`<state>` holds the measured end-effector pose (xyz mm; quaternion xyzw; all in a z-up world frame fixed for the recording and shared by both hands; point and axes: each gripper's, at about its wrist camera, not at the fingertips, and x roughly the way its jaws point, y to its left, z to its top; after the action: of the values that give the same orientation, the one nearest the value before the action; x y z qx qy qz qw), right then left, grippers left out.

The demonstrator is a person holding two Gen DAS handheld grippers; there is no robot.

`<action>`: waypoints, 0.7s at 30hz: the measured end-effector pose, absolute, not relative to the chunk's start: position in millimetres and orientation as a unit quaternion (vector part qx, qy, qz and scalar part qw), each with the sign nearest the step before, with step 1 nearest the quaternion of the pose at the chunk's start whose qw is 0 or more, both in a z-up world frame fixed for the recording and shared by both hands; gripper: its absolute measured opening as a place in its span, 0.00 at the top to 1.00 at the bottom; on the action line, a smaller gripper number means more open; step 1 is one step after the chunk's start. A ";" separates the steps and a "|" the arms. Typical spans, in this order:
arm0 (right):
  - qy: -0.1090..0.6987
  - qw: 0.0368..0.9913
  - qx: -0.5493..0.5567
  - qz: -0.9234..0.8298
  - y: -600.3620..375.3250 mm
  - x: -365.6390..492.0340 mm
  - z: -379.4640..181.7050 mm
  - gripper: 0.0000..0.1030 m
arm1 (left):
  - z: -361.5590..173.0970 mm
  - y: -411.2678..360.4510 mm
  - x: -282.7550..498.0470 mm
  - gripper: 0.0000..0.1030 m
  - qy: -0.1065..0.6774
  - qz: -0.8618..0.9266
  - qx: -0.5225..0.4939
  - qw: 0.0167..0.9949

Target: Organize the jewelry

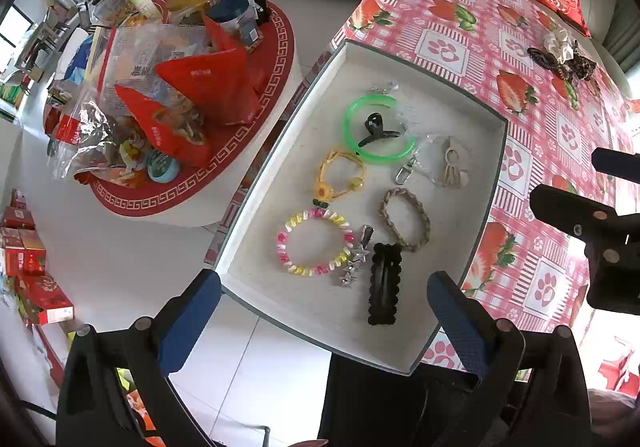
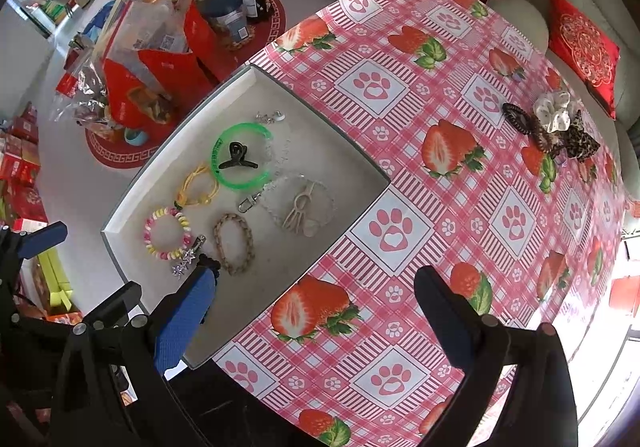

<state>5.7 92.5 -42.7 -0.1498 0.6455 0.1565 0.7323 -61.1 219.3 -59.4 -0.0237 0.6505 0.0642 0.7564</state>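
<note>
A white tray (image 1: pixel 280 151) (image 2: pixel 344 151) on the strawberry tablecloth holds a green bangle (image 1: pixel 376 127) (image 2: pixel 244 155) with a black claw clip (image 1: pixel 376 129), a yellow cord bracelet (image 1: pixel 340 175), a pink-yellow bead bracelet (image 1: pixel 316 247) (image 2: pixel 168 233), a braided bracelet (image 1: pixel 404 219) (image 2: pixel 236 243), a black scalloped clip (image 1: pixel 384 283), a star clip (image 1: pixel 356 259) and a clear chain (image 2: pixel 296 203). My left gripper (image 1: pixel 324 319) is open above the tray's near edge. My right gripper (image 2: pixel 316 303) is open above the tray's near corner. Both are empty.
Scrunchies and hair ties (image 2: pixel 556 127) (image 1: pixel 564 55) lie in a pile at the table's far right. A round side table (image 1: pixel 188 95) crowded with bags and jars stands left of the tray. A red cushion (image 2: pixel 584 47) lies on the sofa behind.
</note>
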 end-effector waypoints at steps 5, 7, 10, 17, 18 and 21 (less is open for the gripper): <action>0.646 0.731 -0.150 0.158 92.5 6.4 -43.5 0.03 | -61.2 220.6 -60.4 0.00 0.653 0.065 -0.024 0.754; 0.647 0.730 -0.150 0.158 92.5 7.8 -44.8 0.03 | -61.7 220.7 -60.2 0.00 0.654 0.064 -0.025 0.753; 0.649 0.729 -0.150 0.158 93.1 8.5 -46.6 0.03 | -61.9 221.0 -60.2 0.00 0.654 0.065 -0.024 0.753; 0.650 0.728 -0.149 0.159 94.4 9.0 -48.0 0.03 | -63.2 221.5 -60.4 0.00 0.656 0.066 -0.026 0.752; 0.650 0.728 -0.149 0.159 94.7 9.2 -48.5 0.03 | -63.5 221.7 -60.7 0.00 0.656 0.066 -0.026 0.752; 0.650 0.728 -0.149 0.160 95.6 10.0 -48.9 0.03 | -64.5 222.3 -60.7 0.00 0.657 0.067 -0.026 0.751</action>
<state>10.0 95.6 -48.9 -0.1490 0.6501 0.1599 0.7278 -60.7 222.3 -64.5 -0.0261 0.6568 0.0669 0.7507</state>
